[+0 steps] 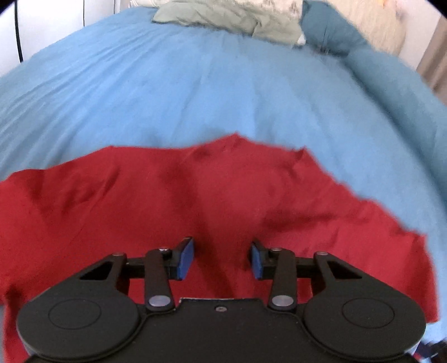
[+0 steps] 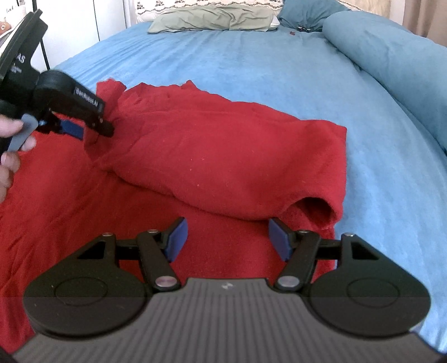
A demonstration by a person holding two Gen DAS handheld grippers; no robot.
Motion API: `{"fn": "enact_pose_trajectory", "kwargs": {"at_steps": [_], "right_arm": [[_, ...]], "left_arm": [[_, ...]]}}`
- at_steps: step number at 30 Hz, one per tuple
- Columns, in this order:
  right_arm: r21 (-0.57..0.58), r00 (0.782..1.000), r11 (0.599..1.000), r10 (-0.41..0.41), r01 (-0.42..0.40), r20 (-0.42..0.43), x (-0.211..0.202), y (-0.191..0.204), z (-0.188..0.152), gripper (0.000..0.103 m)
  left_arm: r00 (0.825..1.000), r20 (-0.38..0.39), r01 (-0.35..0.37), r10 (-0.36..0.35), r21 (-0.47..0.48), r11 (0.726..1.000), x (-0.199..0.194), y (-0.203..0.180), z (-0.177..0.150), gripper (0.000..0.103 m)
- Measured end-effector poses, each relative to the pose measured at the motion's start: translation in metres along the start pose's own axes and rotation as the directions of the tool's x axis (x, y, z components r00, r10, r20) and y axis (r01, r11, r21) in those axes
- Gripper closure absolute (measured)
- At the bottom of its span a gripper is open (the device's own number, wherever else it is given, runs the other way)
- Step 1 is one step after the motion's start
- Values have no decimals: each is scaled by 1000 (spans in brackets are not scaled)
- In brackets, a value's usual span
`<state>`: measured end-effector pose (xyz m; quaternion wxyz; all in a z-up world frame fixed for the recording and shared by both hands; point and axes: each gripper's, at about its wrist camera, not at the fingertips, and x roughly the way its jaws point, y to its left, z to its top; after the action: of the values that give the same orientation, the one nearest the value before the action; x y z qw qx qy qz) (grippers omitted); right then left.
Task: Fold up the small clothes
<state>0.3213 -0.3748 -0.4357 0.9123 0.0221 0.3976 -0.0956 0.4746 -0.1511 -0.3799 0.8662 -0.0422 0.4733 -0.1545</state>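
Observation:
A red sweater [image 1: 195,195] lies spread on the blue bed cover [image 1: 195,83]. In the right wrist view its upper part [image 2: 223,156] is folded over the rest, and a sleeve cuff [image 2: 315,208] gapes at the fold's right end. My left gripper [image 1: 222,258] points down at the cloth with its blue pads apart and red fabric between them, not pinched. The right wrist view shows it [image 2: 92,132] at the fold's left end, held by a hand [image 2: 8,156]. My right gripper [image 2: 227,237] hovers open over the sweater just in front of the cuff, with nothing in it.
A grey-green pillow [image 2: 209,21] lies at the head of the bed. A rolled blue duvet [image 2: 391,55] runs along the right side. Blue cover [image 2: 279,69] stretches beyond and right of the sweater. White wall and a black stand rise at the far left.

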Motion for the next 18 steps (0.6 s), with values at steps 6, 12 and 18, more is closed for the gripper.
{"fn": "enact_pose_trajectory", "kwargs": {"at_steps": [6, 12, 18], "right_arm": [[7, 1000, 1000, 0, 1, -7, -3, 1, 0, 21], [21, 1000, 1000, -4, 4, -16, -4, 1, 0, 21], [37, 1000, 999, -8, 9, -16, -2, 2, 1, 21]], "left_arm": [[1000, -15, 26, -28, -85, 996, -6, 17, 2, 55], [998, -66, 12, -20, -124, 992, -3, 23, -2, 46], [999, -28, -30, 27, -145, 989, -9, 24, -3, 51]]}}
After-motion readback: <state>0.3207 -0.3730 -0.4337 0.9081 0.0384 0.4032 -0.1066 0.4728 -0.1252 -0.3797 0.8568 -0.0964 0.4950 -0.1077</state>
